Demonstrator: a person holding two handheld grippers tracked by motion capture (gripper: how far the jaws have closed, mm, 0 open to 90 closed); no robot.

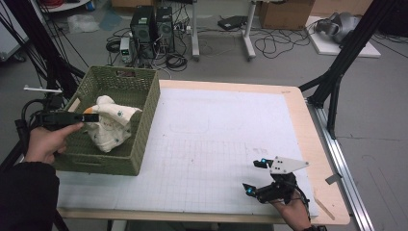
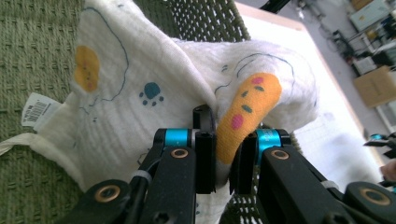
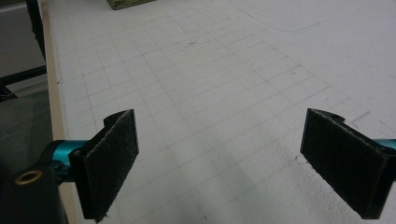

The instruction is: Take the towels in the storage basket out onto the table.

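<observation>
A crumpled white cloth [image 1: 111, 126] printed with orange patches and blue paw marks lies bunched in a green woven basket [image 1: 144, 120] at the table's left. My left gripper [image 1: 91, 117] reaches into the basket from the left and is shut on a fold of the cloth [image 2: 140, 93], pinching an orange patch [image 2: 245, 116] between its pads. A white label [image 2: 37, 109] hangs from the cloth's edge. My right gripper [image 1: 254, 177] rests low over the white grid mat [image 1: 216, 144] near the table's front right, jaws wide open, nothing between its pads [image 3: 112, 158].
The wooden table's rim [image 1: 317, 144] borders the mat on the right and front. Black frame legs [image 1: 337, 77] stand off the right side. Computers and cables [image 1: 154, 29] sit on the floor behind the table.
</observation>
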